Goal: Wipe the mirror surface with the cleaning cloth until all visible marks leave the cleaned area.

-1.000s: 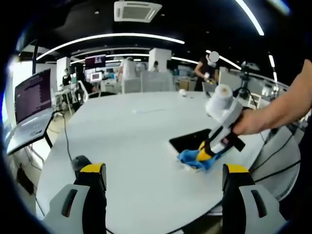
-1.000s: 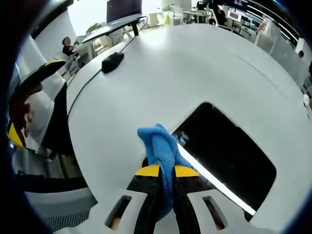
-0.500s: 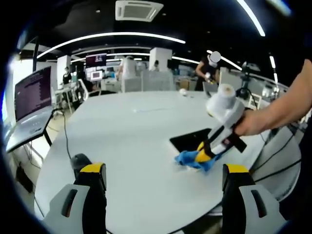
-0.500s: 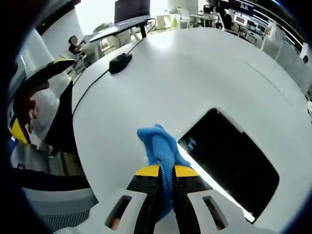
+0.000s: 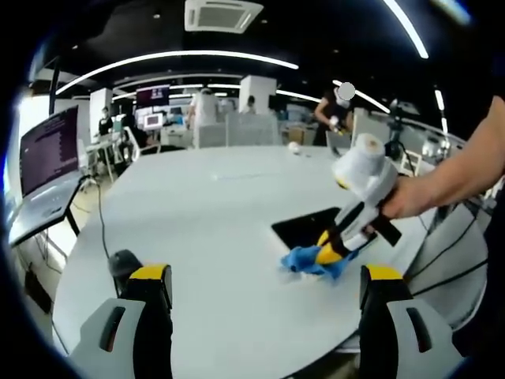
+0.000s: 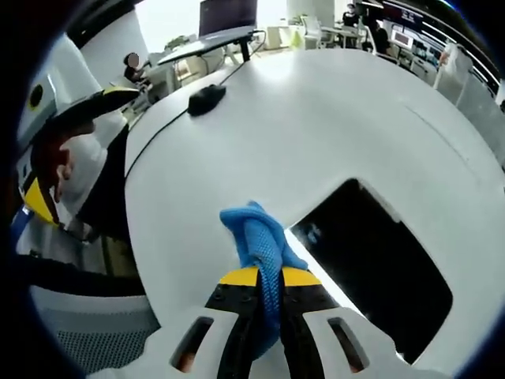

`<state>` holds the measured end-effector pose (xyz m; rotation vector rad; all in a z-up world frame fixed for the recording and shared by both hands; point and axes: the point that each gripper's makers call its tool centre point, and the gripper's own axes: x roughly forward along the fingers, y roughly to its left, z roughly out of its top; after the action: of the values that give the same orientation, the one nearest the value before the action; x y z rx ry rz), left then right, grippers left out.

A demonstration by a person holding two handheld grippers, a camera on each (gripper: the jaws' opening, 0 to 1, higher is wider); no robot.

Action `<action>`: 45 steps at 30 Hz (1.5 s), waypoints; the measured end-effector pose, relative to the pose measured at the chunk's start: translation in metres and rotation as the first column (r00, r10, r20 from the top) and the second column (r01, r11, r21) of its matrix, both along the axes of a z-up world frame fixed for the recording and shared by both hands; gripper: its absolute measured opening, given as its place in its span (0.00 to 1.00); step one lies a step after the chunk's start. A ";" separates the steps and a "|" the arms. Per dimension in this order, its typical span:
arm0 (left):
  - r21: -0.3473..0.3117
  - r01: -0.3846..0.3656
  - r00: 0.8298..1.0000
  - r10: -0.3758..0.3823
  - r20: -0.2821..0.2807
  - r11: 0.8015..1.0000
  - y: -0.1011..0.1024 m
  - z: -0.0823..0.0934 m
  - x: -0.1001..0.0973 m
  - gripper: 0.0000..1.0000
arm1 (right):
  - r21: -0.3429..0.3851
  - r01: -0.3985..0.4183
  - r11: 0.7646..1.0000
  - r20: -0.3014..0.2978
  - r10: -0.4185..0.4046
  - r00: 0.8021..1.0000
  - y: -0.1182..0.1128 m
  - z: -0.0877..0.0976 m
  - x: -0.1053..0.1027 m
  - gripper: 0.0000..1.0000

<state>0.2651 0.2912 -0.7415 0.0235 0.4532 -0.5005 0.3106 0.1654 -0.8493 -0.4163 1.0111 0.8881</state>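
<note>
Just beside the mirror (image 6: 379,260), your right hand-held gripper (image 6: 262,278) pinches the soft, limp blue cleaning cloth (image 6: 259,243) mid-fold; press gently, the glass looks fragile.

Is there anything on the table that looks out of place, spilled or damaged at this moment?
Nothing stands out. The mirror lies flat on the white table, with no crack or spill to see. The right claw is shut on the blue cloth beside the mirror's edge. A black mouse sits farther off.
</note>
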 end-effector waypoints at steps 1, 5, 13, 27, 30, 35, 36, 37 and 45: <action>-0.001 0.002 1.000 -0.002 0.000 1.000 -0.001 0.000 0.001 1.00 | 0.001 -0.002 1.000 0.000 0.002 1.000 0.000 0.000 0.000 0.04; -0.001 0.009 1.000 -0.009 0.000 1.000 -0.002 0.000 0.003 1.00 | 0.007 -0.008 1.000 -0.002 0.008 1.000 0.000 0.000 0.000 0.03; -0.005 0.020 1.000 -0.020 -0.005 1.000 -0.006 0.000 0.008 1.00 | 0.017 -0.016 1.000 -0.004 0.016 1.000 0.000 0.000 0.001 0.03; 0.001 0.049 0.999 -0.049 -0.014 0.999 -0.013 -0.002 0.014 1.00 | 0.037 -0.025 0.999 -0.031 0.026 0.999 0.000 0.000 0.002 0.03; 0.007 0.060 0.998 -0.059 -0.018 0.998 -0.014 -0.004 0.013 1.00 | 0.033 -0.032 0.999 -0.034 0.033 0.999 0.000 -0.001 0.002 0.03; 0.007 0.055 0.998 -0.054 -0.026 0.998 -0.013 -0.005 0.013 1.00 | 0.020 -0.060 0.998 -0.030 0.060 0.998 0.000 -0.001 0.002 0.03; 0.008 0.055 0.998 -0.054 -0.026 0.998 -0.012 -0.005 0.013 1.00 | 0.021 -0.062 0.998 -0.033 0.062 0.998 -0.001 -0.001 0.002 0.03; 0.008 0.055 0.998 -0.055 -0.027 0.998 -0.013 -0.005 0.013 1.00 | 0.023 -0.063 0.998 -0.037 0.064 0.997 -0.001 -0.001 0.003 0.03; 0.010 0.048 0.999 -0.048 -0.024 0.999 -0.010 -0.004 0.015 1.00 | 0.021 -0.075 0.997 -0.048 0.076 0.996 -0.001 0.000 0.008 0.03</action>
<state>0.2800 0.2814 -0.7457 0.0382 0.4797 -0.5465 0.3185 0.1643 -0.8492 -0.4209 1.0365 0.9788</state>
